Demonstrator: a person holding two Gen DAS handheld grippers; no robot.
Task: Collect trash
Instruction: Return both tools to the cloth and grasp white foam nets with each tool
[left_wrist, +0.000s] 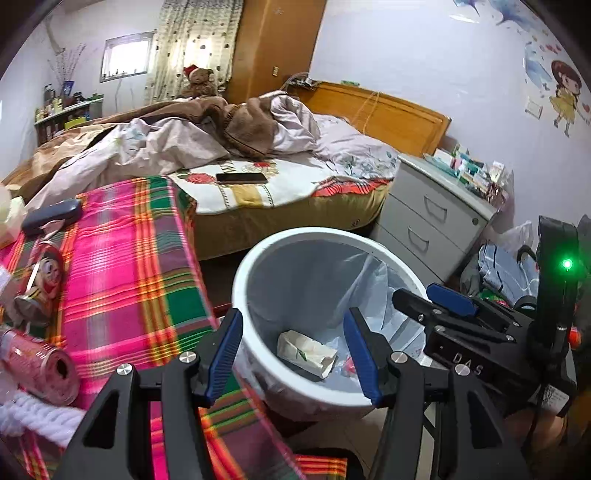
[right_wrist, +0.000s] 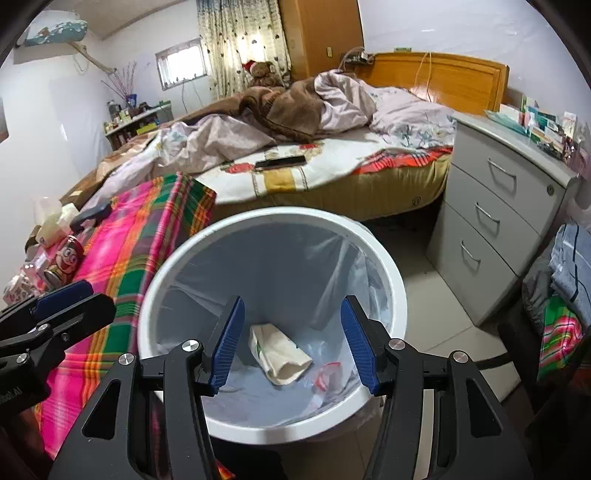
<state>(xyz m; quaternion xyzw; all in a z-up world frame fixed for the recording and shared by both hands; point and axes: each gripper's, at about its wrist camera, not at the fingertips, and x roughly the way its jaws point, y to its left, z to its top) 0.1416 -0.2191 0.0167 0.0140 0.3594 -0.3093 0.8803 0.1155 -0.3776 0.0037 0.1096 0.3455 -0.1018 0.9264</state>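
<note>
We hold both grippers over a white trash bin (right_wrist: 380, 273) lined with a clear bag, in a bedroom. The right gripper (right_wrist: 293, 341) has its blue fingers (right_wrist: 227, 345) spread well apart with nothing between them; the left gripper (left_wrist: 293, 350) stands the same way, parted and empty. At the bottom of the bin lies a crumpled white paper wrapper (right_wrist: 279, 356) with green print, and just beside it a scrap of clear plastic with red marks (right_wrist: 327, 374). Left of the bin, a tabletop covered by a pink and green plaid cloth (left_wrist: 125, 266) carries a pink can on its side (left_wrist: 40, 369), a can with a cartoon face (left_wrist: 40, 278) and a dark glasses case (left_wrist: 51, 218), all lying apart from the bin. Beyond the bin, a dark phone (left_wrist: 242, 178) rests on the bed (right_wrist: 332, 192) among rumpled covers. A grey drawer cabinet (right_wrist: 491, 221) stands to the right of the bed, with boxes on top. A teddy bear in a red hat (right_wrist: 262, 72) sits at the far side of the bed, before a patterned curtain (right_wrist: 240, 37).
</note>
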